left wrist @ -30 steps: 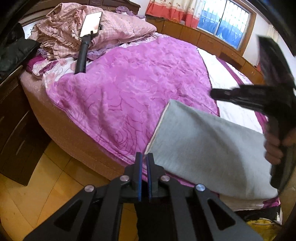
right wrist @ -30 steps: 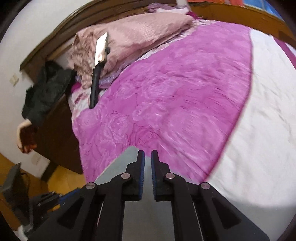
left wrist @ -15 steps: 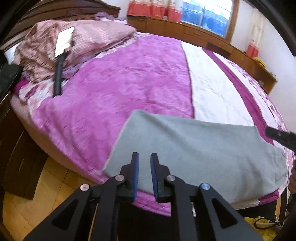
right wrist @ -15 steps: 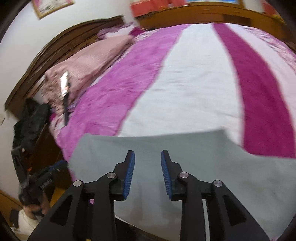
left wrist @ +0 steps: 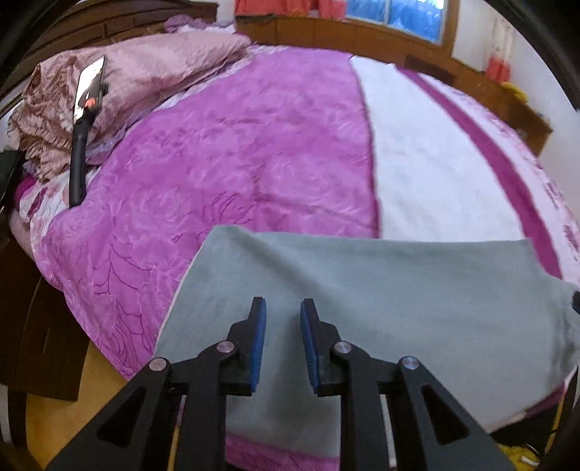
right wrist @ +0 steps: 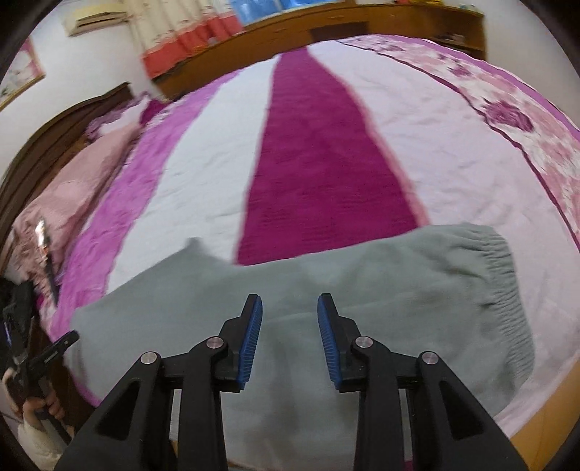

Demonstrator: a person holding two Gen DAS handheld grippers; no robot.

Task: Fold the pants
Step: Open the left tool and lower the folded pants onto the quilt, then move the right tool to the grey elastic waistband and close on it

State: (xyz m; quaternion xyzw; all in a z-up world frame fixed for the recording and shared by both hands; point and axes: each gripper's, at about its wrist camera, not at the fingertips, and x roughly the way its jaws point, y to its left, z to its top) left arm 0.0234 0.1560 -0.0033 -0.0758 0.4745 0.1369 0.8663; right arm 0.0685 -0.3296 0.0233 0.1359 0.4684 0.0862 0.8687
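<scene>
Nearest to us, the left tongs (left wrist: 283,340) stand apart with a narrow gap between the blue pads, nothing gripped, hovering over the grey pants (left wrist: 380,290). Our right tongs (right wrist: 289,338) gape wider, empty too, above the same cloth.

The pants lie flat along the near edge of the bed (right wrist: 326,152), stretched from nine o'clock to three o'clock. In the right view the gathered waistband (right wrist: 505,290) sits at three o'clock, and the far edge of the cloth rises to a small peak at about eleven o'clock. In the left view the leg end shows a pale edge at nine o'clock.

Down at eight o'clock in the right view we catch a hand (right wrist: 40,402) around a black handle, by the side of the bed.

Beyond the pants, the bedspread runs in bands: bright purple, white, deep magenta, then a flowered border. Further out at ten o'clock in the left view, a phone (left wrist: 88,87) on a black stick (left wrist: 78,159) leans on the pink pillows (left wrist: 152,69). Farthest off, the wooden headboard (right wrist: 54,134), a window (left wrist: 395,18) and red-trimmed curtains (right wrist: 188,47).
</scene>
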